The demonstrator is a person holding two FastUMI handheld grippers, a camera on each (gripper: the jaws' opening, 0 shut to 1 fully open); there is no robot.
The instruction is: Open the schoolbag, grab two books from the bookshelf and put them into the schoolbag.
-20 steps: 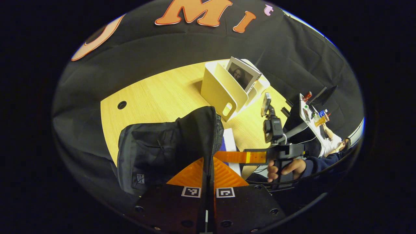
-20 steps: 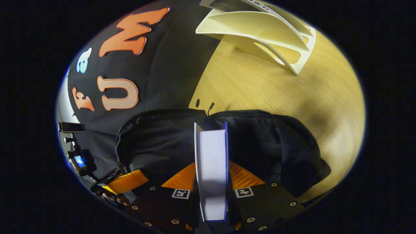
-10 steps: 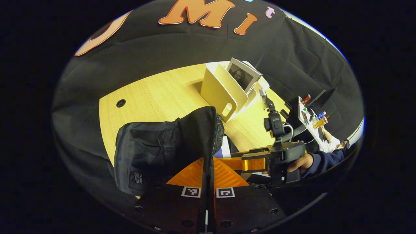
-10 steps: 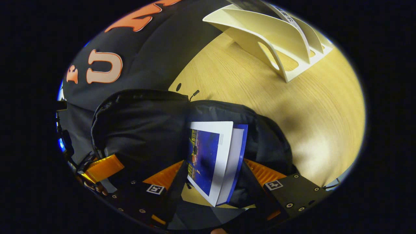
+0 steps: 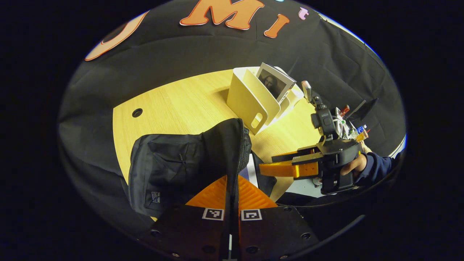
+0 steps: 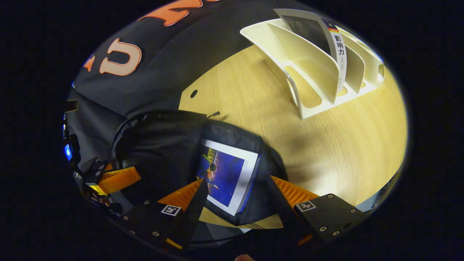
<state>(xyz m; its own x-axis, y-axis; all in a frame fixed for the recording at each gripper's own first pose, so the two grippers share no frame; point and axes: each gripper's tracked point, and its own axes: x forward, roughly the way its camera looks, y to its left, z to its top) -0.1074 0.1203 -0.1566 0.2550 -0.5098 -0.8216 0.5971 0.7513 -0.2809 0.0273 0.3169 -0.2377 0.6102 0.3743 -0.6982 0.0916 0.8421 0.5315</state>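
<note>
Lying cover-up in the mouth of the schoolbag (image 6: pixel 159 145), the blue-covered book (image 6: pixel 226 175) sits only partway in — its near edge reaches the lip of the opening, just above a strip of bare tabletop (image 6: pixel 326 145). The right hand-held gripper (image 6: pixel 235 188) has its fingers spread wide on either side of the book and presses on nothing. The left hand-held gripper (image 5: pixel 232 188) has its fingers closed together on the bag's zipper edge, holding that flap upright so the mouth gapes.

By my judgement, the main risk is the book sliding back out or catching on the rim: it looks loose, and if the flap is let go too soon the fabric may fold onto it and block the second book. Tugging the flap harder could instead drag the soft bag across the tabletop, which might tip the book out.

One more book (image 6: pixel 319 32) stands tilted in the cream bookshelf (image 6: pixel 319 105), well apart from the bag. Its slot looks narrow, so a clumsy pinch might knock the light shelf or pull the book out crooked.
</note>
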